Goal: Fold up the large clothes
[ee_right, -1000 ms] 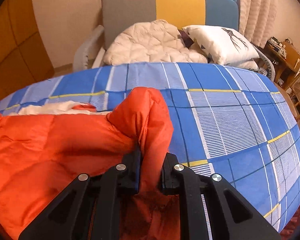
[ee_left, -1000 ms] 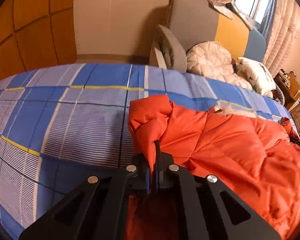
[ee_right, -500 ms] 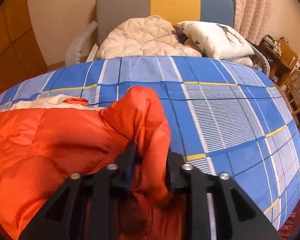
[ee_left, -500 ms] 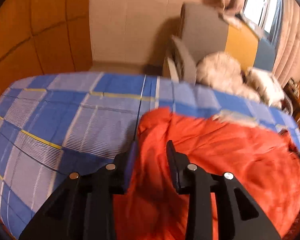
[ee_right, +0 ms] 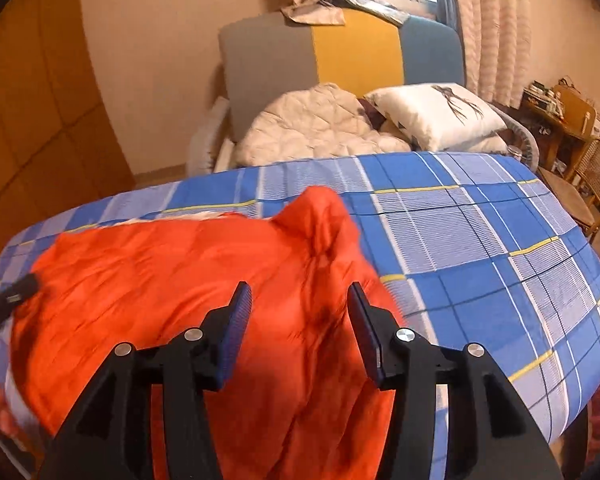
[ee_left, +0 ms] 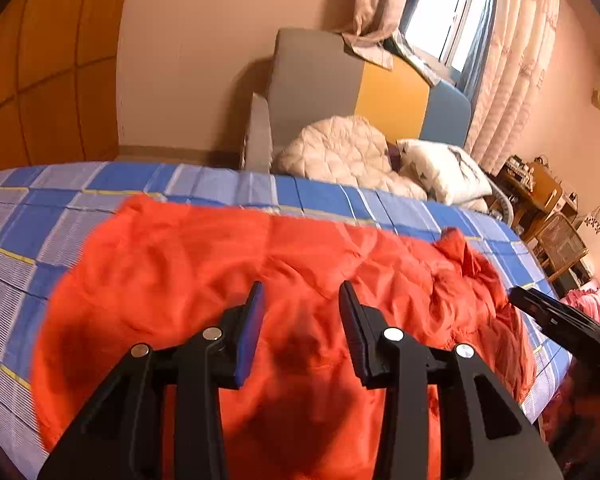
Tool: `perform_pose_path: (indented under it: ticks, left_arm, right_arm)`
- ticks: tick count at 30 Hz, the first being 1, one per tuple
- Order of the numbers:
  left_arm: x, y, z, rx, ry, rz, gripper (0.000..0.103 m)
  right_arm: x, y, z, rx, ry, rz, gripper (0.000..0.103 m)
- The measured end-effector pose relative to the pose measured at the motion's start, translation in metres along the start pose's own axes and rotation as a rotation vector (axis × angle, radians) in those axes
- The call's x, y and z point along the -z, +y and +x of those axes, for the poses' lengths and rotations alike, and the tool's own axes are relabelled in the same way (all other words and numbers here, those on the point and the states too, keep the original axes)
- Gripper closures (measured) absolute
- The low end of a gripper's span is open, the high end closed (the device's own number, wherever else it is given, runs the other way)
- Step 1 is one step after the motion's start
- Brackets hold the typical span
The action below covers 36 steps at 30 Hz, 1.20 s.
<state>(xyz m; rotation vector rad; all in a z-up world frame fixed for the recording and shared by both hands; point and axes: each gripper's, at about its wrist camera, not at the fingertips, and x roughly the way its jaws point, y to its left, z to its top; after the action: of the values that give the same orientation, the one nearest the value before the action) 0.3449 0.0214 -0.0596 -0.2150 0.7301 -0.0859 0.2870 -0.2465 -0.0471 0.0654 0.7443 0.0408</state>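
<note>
Two grippers sit nearest the cameras, both above the garment and neither holding it. The left gripper (ee_left: 300,292) has its jaws spread and opening further, with only air between the pads and orange fabric showing below the gap. The right gripper (ee_right: 298,292) is the same: jaws apart, opening, nothing pinched.

Beneath them the orange padded jacket (ee_left: 280,264) lies on the bed (ee_right: 480,240), spread across the checked blue sheet, its near part running down toward the bed's near edge. I judge this the main risk: slippery, puffy fabric with nothing gripping it could slide toward that edge or spring back out of any fold just laid.

Further out, a bunched hump of the jacket (ee_right: 320,216) stands up at its right side, and the surface is rumpled near the far right corner (ee_left: 464,256). A fold made over such lumps would likely come out crooked or bulky unless they are smoothed first. Pale lining shows at the far edge, so layers may already be misaligned.

Beyond the bed, the sofa (ee_right: 340,52) with its quilt and pillow is well apart and poses no hazard.
</note>
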Motion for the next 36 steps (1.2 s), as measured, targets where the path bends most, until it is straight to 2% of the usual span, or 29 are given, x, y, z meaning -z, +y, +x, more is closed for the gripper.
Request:
perform_pose_path:
  ticks: [7,12,22,24,31,34,36]
  left_arm:
    - [0.017,-0.003,0.031,-0.035,0.049,0.003,0.067]
    - [0.03,-0.004,0.039,-0.048,0.051,0.044,0.067]
    - [0.037,-0.007,0.051,-0.048,0.045,0.073,0.067]
    - [0.039,-0.006,0.053,-0.048,0.045,0.078,0.067]
    - [0.042,-0.005,0.061,-0.046,0.052,0.085,0.067]
    - [0.035,-0.004,0.054,-0.028,0.08,0.069,0.067]
    - [0.024,-0.003,0.044,0.0,0.063,0.053,0.067]
  right_arm:
    - [0.033,0.012,-0.012,-0.028,0.017,-0.04,0.053]
    - [0.051,0.013,-0.015,-0.017,0.035,-0.047,0.053]
    - [0.063,0.003,-0.008,0.003,0.061,-0.001,0.053]
    - [0.065,0.001,-0.005,0.019,0.064,0.005,0.044]
    - [0.068,0.0,0.001,0.018,0.074,0.019,0.043]
    - [0.07,-0.002,0.004,0.02,0.08,0.026,0.042]
    - [0.071,-0.004,0.006,0.016,0.081,0.035,0.042]
